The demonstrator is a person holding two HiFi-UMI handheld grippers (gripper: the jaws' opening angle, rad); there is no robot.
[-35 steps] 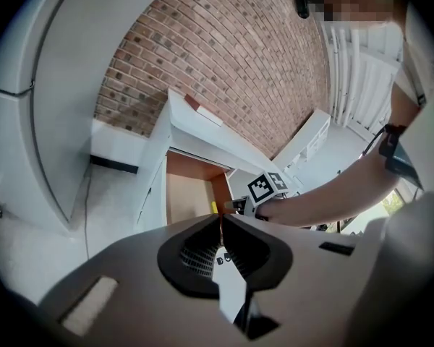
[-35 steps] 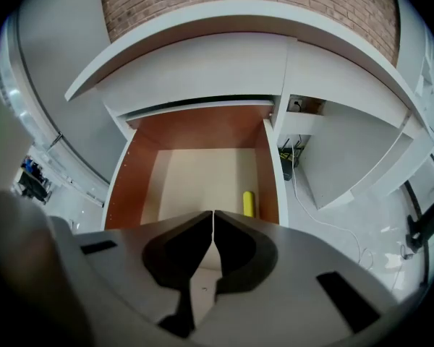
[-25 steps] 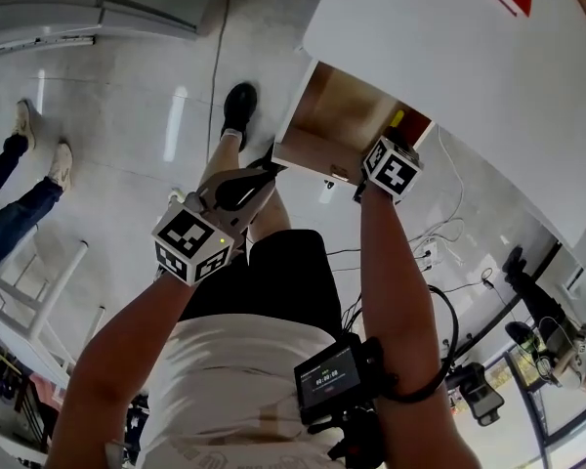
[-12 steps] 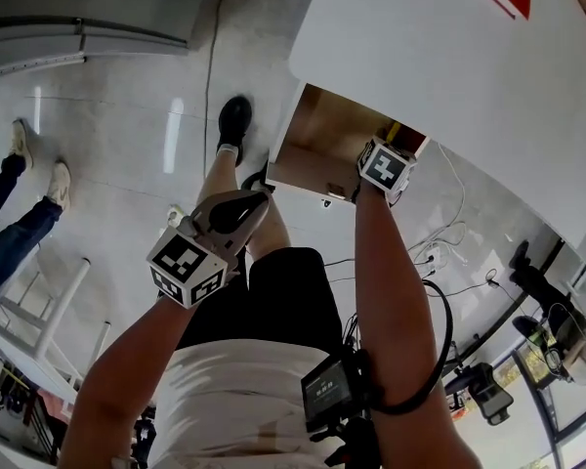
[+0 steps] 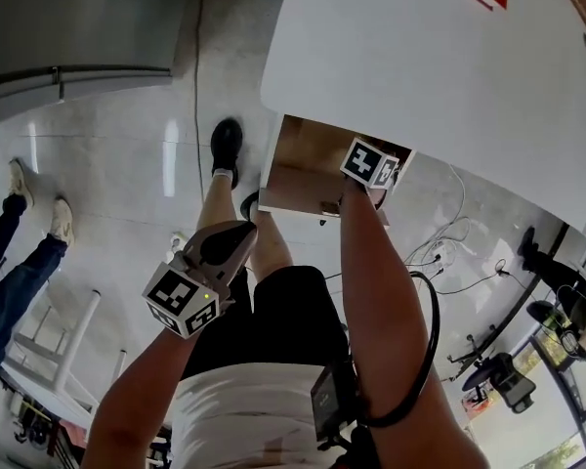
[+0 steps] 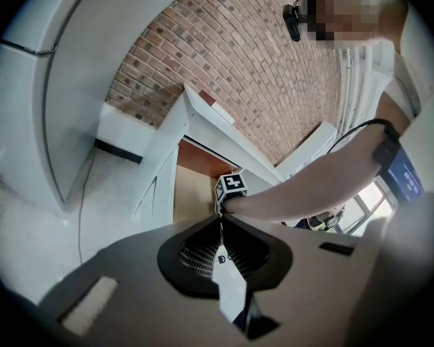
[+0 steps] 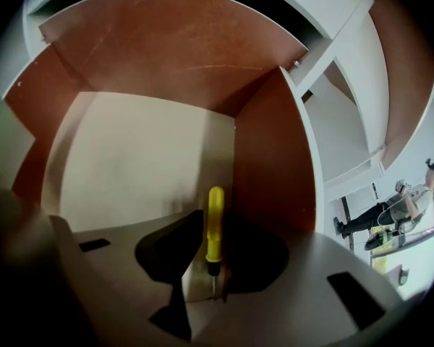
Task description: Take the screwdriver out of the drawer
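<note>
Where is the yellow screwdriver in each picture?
Right gripper view: low in the middle. The screwdriver lies between the open jaws of the right gripper, which have just been closing.
Head view: not visible; the right gripper reaches into that spot.
Left gripper view: not visible.
Shared landmark: the open drawer, upper middle in the head view, centre in the left gripper view.

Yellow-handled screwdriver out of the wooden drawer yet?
No, the yellow-handled screwdriver lies on the floor of the wooden drawer, beside its brown side wall.
</note>
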